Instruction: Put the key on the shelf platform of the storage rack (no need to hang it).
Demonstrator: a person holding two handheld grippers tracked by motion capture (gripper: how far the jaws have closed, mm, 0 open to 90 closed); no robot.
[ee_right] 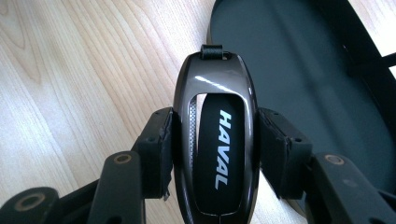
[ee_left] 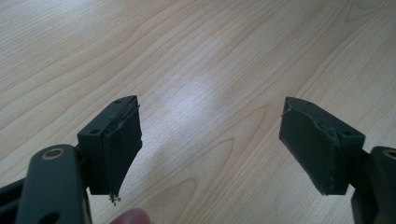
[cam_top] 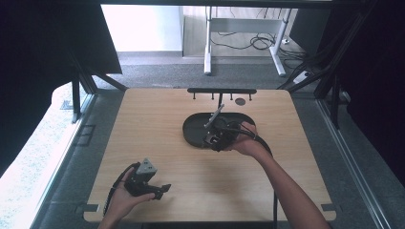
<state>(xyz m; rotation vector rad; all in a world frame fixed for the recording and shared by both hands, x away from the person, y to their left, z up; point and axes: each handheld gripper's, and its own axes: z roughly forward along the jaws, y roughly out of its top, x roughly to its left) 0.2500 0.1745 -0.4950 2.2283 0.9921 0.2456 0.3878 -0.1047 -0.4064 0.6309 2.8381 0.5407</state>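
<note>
A glossy dark car key fob (ee_right: 216, 144) lettered HAVAL sits between the jaws of my right gripper (ee_right: 215, 149), which is shut on its two sides. It hangs at the near edge of a black oval tray (ee_right: 299, 60). From above, the right gripper (cam_top: 216, 139) is over the tray (cam_top: 195, 128) near the table's middle, with the fob too small to make out there. My left gripper (ee_left: 210, 144) is open with nothing but bare wood between its pads; it rests in a hand near the table's front left (cam_top: 162, 188).
A black rack with several pegs (cam_top: 221, 91) stands at the table's far edge behind the tray. A small dark disc (cam_top: 240, 101) lies beside it. The light wooden tabletop (cam_top: 157, 133) spreads wide to the left of the tray.
</note>
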